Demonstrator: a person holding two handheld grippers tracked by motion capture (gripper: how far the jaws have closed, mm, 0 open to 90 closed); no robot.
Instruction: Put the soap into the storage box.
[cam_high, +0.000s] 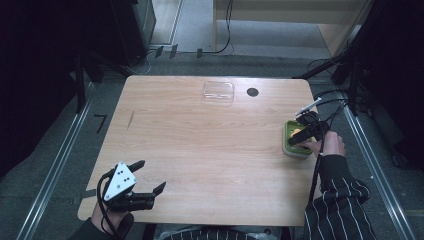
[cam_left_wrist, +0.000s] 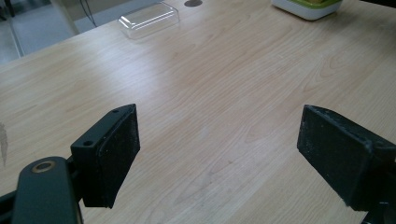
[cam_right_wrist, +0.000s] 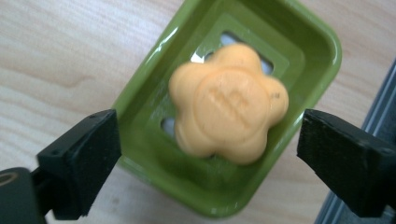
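A green soap dish (cam_high: 288, 148) on a white base sits at the table's right edge. An orange flower-shaped soap (cam_right_wrist: 228, 103) lies in the green soap dish (cam_right_wrist: 154, 93). My right gripper (cam_high: 300, 135) hovers right over the dish and stands open. In the right gripper view the right gripper (cam_right_wrist: 210, 128) has one jaw on each side of the soap, apart from it. My left gripper (cam_high: 150, 175) is open above the near left corner of the table. In the left gripper view the left gripper (cam_left_wrist: 219, 122) has only bare wood between its jaws.
A clear plastic lid (cam_high: 218, 92) lies at the far middle of the wooden table (cam_high: 200, 145), with a round black spot (cam_high: 252, 92) beside it. The lid (cam_left_wrist: 149, 18) and the dish's base (cam_left_wrist: 308, 6) show far ahead in the left gripper view. Cables lie on the floor beyond.
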